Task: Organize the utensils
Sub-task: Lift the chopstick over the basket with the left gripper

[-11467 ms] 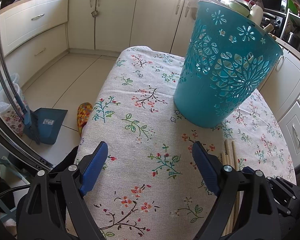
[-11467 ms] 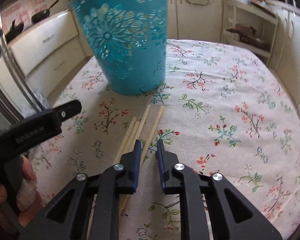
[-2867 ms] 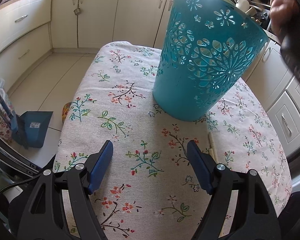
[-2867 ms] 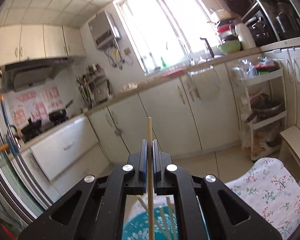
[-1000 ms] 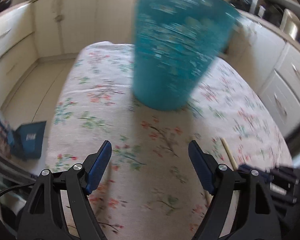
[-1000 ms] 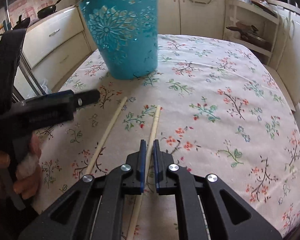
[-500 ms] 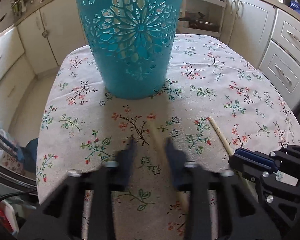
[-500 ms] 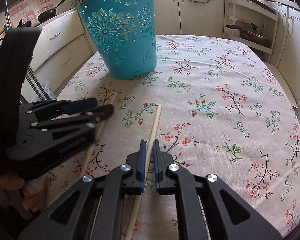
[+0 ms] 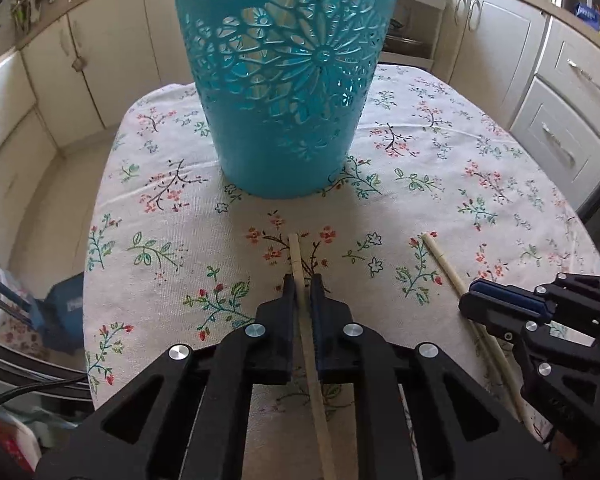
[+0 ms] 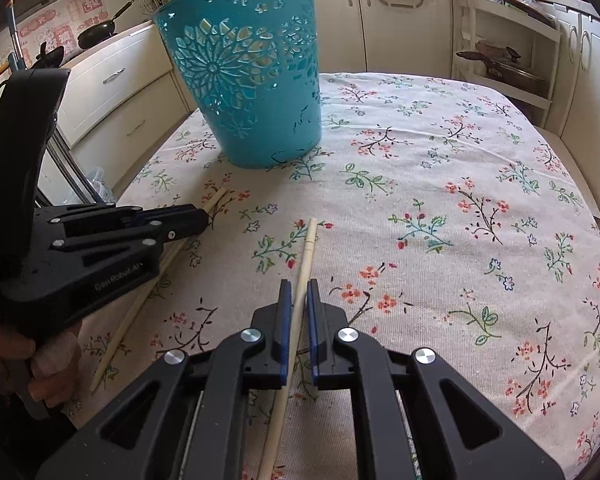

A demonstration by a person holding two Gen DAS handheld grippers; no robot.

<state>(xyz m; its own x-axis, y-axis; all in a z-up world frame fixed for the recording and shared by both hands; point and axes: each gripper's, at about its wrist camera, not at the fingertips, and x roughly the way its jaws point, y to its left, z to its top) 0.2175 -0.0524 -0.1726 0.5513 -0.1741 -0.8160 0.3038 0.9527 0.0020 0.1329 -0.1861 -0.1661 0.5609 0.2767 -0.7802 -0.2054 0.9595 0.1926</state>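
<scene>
A teal cut-out bin [image 9: 284, 80] [image 10: 244, 72] stands upright on the flowered tablecloth [image 10: 460, 160]. Two pale wooden chopsticks lie in front of it. My left gripper [image 9: 300, 280] [image 10: 204, 216] is closing its jaws on the left chopstick [image 9: 296, 252] [image 10: 140, 300], and the pads press its sides. The tip of that chopstick points toward the bin. My right gripper [image 10: 299, 284] [image 9: 470, 300] is shut on the other chopstick [image 10: 309, 244] [image 9: 440, 260], which still rests on the cloth. A hand [image 10: 52, 360] holds the left gripper's handle.
Cream kitchen cabinets and drawers ring the table. A blue dustpan [image 9: 66, 312] sits on the floor beyond the table's left edge. An open shelf rack with pans [image 10: 508, 60] stands at the back right. Bare cloth stretches to the right of the bin.
My left gripper swung in over the left chopstick and its wide-open jaws came together around it. The right gripper stayed still on its chopstick.
</scene>
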